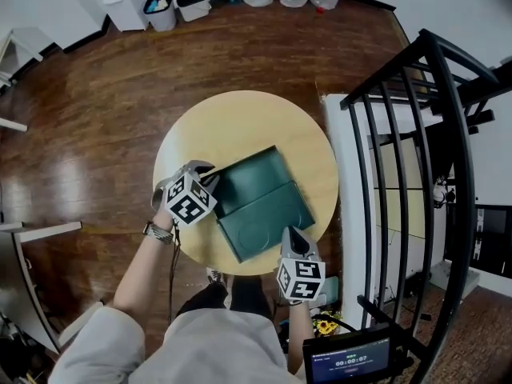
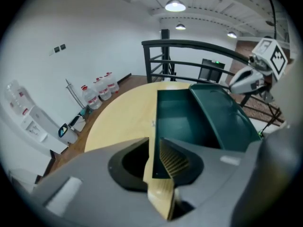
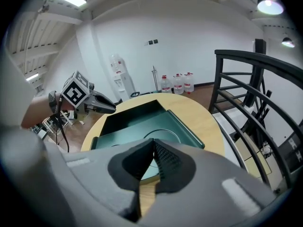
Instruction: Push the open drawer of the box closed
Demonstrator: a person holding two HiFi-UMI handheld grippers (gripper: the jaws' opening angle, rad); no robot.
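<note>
Left gripper, jaws slightly parted, sits at a corner of the open drawer (dark green box); right gripper has its jaws pressed together.

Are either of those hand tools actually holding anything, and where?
Right gripper: nothing, jaws shut. The left gripper has its jaws astride the drawer side wall at its corner; whether they clamp it cannot be told.
</note>
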